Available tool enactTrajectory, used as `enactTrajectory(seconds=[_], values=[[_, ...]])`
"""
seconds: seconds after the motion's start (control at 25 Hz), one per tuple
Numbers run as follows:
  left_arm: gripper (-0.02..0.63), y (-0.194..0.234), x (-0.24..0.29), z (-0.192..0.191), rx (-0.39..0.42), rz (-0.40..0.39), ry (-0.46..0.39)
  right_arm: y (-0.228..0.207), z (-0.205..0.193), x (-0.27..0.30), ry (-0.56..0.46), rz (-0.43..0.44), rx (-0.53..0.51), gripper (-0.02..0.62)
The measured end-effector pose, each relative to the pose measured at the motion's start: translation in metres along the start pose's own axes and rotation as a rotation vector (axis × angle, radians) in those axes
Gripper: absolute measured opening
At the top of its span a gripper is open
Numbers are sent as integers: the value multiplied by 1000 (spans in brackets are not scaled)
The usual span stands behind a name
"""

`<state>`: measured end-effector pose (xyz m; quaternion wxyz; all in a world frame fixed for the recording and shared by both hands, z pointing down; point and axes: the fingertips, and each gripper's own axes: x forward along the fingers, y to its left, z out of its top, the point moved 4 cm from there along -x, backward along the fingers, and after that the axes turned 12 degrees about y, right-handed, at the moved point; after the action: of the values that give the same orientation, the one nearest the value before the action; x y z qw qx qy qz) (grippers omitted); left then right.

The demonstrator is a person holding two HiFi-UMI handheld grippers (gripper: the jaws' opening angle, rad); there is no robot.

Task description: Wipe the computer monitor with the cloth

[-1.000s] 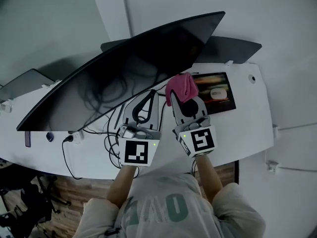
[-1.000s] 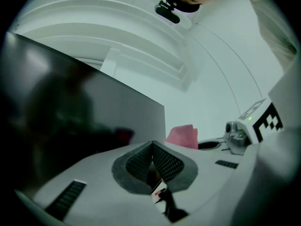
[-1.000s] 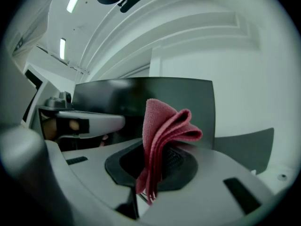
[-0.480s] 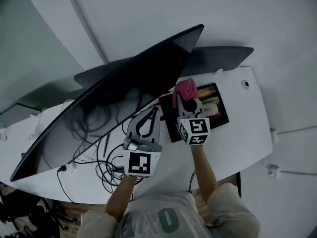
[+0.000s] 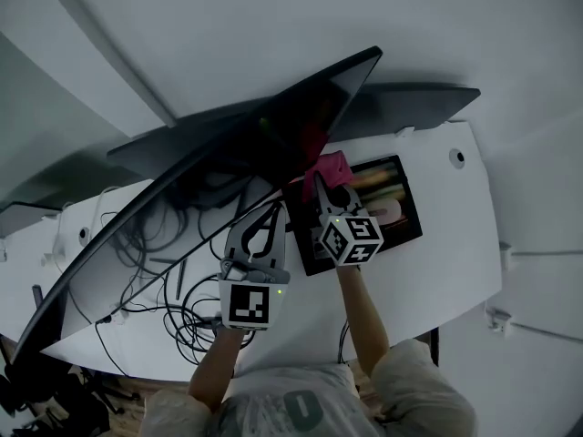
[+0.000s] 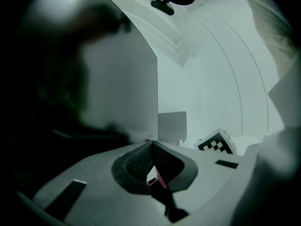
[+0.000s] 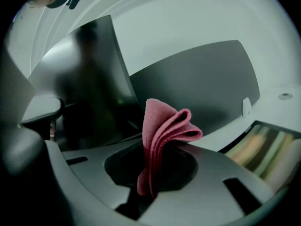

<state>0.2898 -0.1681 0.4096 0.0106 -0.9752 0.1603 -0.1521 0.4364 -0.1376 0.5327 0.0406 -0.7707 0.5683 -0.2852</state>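
The right gripper (image 7: 153, 166) is clamped on the folded pink cloth (image 7: 162, 126), which sticks up past its jaw tips. The cloth lies just ahead of that gripper, close to the dark monitor (image 5: 209, 176), with the bunch near the screen's lower edge. The left gripper (image 6: 151, 147) sits beside it, its jaws together on nothing.

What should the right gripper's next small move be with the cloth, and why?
Probably ease the right gripper forward and leftward until the pink cloth presses the monitor screen. Its jaws clamp the cloth, which sticks out ahead; the right gripper view shows the screen off to its left, seemingly untouched. The left gripper is shut, carrying no cloth.
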Motion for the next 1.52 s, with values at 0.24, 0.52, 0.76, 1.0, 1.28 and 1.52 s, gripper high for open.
enactTrajectory(seconds=[0.24, 0.52, 0.76, 1.0, 1.28, 1.52], values=[[15, -2, -1, -10, 0, 22, 30, 8, -5, 6, -22, 74, 136, 48], [15, -3, -7, -20, -15, 55, 52, 31, -17, 13, 18, 185, 218, 48], [15, 3, -31, -23, -18, 61, 41, 58, -33, 14, 71, 217, 205, 48], [15, 23, -70, -38, -58, 117, 43, 94, -51, 14, 118, 271, 191, 48], [15, 48, -117, -50, -78, 190, 32, 141, -77, 14, 161, 308, 171, 48], [15, 69, -170, -72, -117, 266, 55, 193, -103, 10, 210, 362, 153, 48]])
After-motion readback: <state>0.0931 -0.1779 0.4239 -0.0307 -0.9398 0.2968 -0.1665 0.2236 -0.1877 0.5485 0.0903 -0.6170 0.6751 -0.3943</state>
